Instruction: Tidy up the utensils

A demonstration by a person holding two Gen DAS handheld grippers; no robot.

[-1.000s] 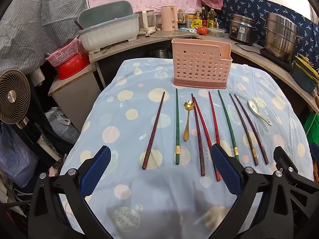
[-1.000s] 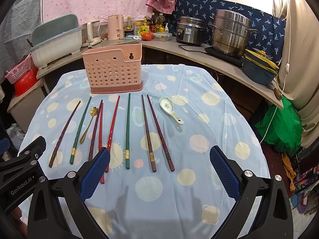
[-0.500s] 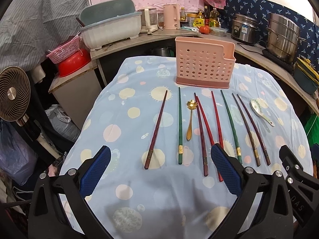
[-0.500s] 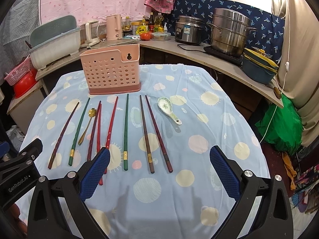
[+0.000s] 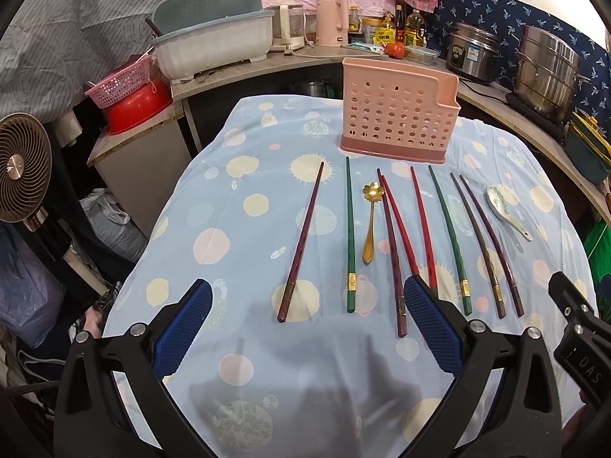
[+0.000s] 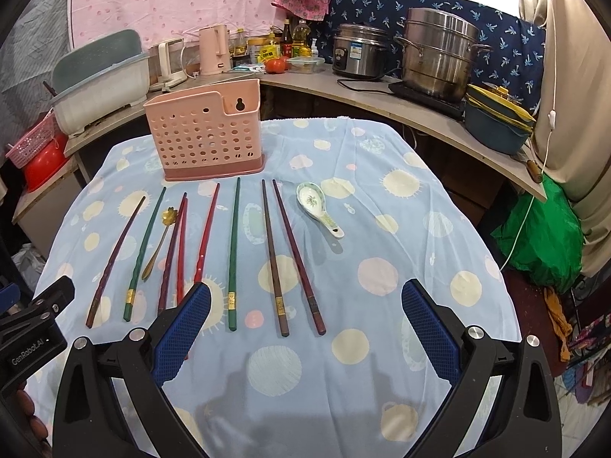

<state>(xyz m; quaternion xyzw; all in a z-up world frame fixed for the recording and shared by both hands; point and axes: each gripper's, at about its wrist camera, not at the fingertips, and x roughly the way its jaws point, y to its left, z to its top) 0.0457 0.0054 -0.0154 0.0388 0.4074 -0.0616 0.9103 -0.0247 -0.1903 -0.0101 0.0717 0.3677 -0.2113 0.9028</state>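
Observation:
A pink perforated utensil holder (image 5: pixel 399 114) (image 6: pixel 208 133) stands upright at the far side of the table. In front of it lie several chopsticks (image 5: pixel 349 240) (image 6: pixel 233 252) in a row, in red, green and dark brown. Among them rests a gold spoon (image 5: pixel 370 221) (image 6: pixel 158 236). A white ceramic spoon (image 5: pixel 504 210) (image 6: pixel 319 208) lies at the right end of the row. My left gripper (image 5: pixel 305 328) hovers open near the table's front edge, short of the chopstick handles. My right gripper (image 6: pixel 305 328) is open too and holds nothing.
The table wears a light blue cloth (image 5: pixel 229 229) with pale dots. Behind runs a curved counter with a dish tub (image 5: pixel 214 49), a pink kettle (image 6: pixel 214 49), a rice cooker (image 6: pixel 359 53) and a steel pot (image 6: pixel 439 57). A fan (image 5: pixel 23 179) stands at the left.
Both grippers have eased slightly toward the table; the utensils and holder look a little nearer. Nothing on the table has moved and both grippers stay open.

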